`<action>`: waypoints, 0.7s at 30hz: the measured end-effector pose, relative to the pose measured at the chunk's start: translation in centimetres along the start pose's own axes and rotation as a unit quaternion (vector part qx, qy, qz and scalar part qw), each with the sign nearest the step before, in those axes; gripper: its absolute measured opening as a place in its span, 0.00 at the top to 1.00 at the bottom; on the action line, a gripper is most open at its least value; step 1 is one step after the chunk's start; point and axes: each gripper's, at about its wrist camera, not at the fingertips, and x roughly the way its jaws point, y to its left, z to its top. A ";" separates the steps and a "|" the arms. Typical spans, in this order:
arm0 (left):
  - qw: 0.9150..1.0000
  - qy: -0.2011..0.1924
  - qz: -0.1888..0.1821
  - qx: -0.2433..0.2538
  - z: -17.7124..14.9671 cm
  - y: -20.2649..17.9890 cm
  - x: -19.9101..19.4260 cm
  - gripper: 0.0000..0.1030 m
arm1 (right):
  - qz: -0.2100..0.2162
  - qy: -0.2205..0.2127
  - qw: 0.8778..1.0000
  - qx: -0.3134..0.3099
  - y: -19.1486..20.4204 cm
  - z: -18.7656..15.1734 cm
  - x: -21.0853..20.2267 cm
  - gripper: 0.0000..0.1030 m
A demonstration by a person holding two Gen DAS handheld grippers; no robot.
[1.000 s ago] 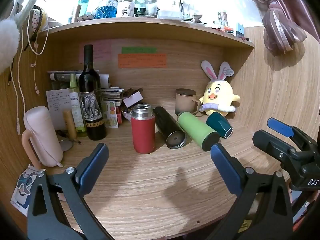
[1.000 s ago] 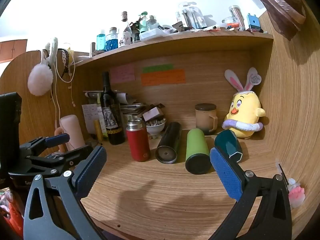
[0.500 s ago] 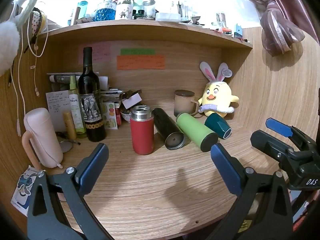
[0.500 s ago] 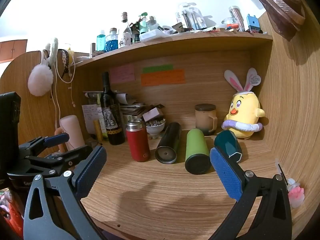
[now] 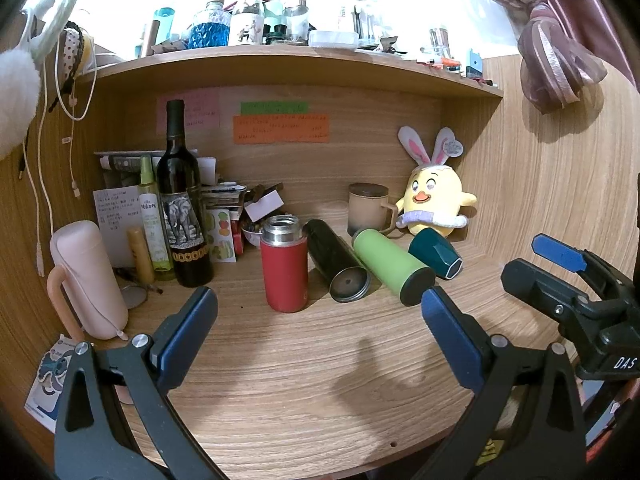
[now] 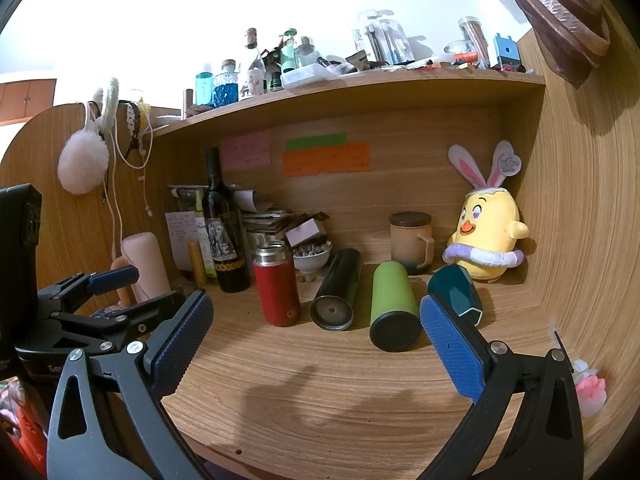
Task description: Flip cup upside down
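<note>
A red cup [image 5: 284,266] with a steel mouth stands upright, lidless, on the wooden desk; it also shows in the right wrist view [image 6: 277,283]. A black cup [image 5: 336,266], a green cup [image 5: 390,266] and a dark teal cup [image 5: 436,254] lie on their sides to its right. My left gripper [image 5: 316,336] is open and empty, held back from the cups near the desk's front. My right gripper [image 6: 316,340] is open and empty too, and shows at the right of the left wrist view [image 5: 560,276].
A wine bottle [image 5: 182,208], a spray bottle [image 5: 151,216] and a pink case [image 5: 86,280] stand at the left. A lidded mug [image 5: 368,208] and a yellow plush chick [image 5: 434,196] sit at the back right. A cluttered shelf [image 5: 280,60] runs overhead.
Both views have shifted only slightly; the cups sit a touch lower and nearer in frame. Both grippers stay open and nothing on the desk has moved.
</note>
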 end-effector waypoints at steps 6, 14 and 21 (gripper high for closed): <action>1.000 -0.002 0.000 0.000 0.1 -0.1 -0.1 0.00 | 0.000 -0.002 1.000 0.000 0.0 0.1 -0.2 0.00; 1.000 -0.003 0.000 0.000 0.2 -0.2 -0.2 0.00 | 0.000 -0.003 1.000 0.000 -0.1 0.0 -0.2 0.00; 1.000 -0.006 0.000 0.001 0.3 -0.3 -0.5 0.00 | 0.001 -0.002 1.000 0.000 0.0 0.0 -0.2 0.00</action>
